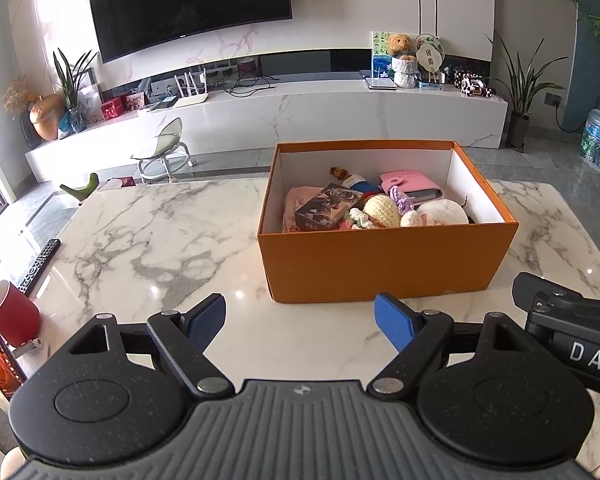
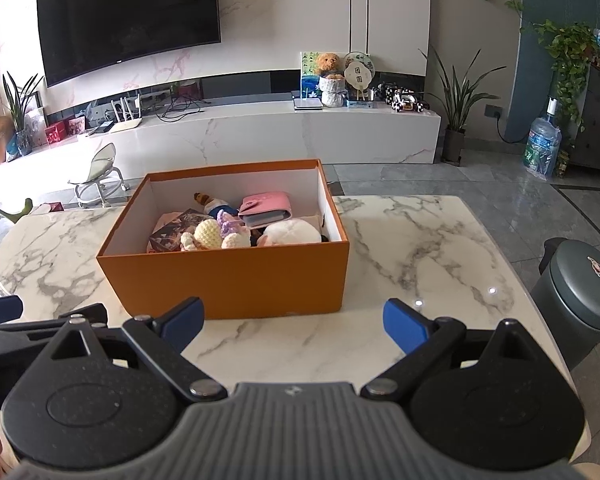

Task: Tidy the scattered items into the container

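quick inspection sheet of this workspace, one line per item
surface: white marble table, glossy, nothing loose near the box
job's things: open orange cardboard box holding a pink wallet, yellow crochet ball, dark printed card box
clutter: red cup and black remote at the table's left edge
grippers: left tool and right tool both open, empty
cables: black cords on the white tv bench
surroundings: wall tv, green bin

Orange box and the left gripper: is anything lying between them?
Nothing. In the left wrist view, only bare marble table separates the open left gripper from the orange box.
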A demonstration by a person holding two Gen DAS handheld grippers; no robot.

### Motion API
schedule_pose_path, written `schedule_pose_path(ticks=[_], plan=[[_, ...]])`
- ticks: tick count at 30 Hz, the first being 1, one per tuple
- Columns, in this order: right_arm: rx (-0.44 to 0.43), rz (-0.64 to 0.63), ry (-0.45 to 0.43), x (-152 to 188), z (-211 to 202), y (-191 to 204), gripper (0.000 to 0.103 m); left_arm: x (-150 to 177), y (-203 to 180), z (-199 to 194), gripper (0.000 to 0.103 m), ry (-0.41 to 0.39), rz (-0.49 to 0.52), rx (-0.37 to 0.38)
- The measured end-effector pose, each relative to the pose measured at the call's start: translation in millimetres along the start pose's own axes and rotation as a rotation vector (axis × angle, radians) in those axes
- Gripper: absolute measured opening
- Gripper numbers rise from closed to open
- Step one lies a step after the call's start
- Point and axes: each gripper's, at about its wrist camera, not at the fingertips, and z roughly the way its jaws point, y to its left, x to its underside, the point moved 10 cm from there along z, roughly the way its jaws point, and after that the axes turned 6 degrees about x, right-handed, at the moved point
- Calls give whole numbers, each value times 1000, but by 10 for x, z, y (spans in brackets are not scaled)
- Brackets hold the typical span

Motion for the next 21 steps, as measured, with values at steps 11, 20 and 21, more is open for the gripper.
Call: schedule_pose_path(ticks=[11, 20, 21], plan=[[4, 3, -14, -50, -62, 3, 97, -47, 2, -57, 95, -16, 6, -3], [3, -2, -17, -60, -86, 29, 97, -61, 16, -76, 95, -21, 5, 1], [3, -3, -18, -62, -89, 31, 97, -62, 18, -78, 95, -22, 4, 2]])
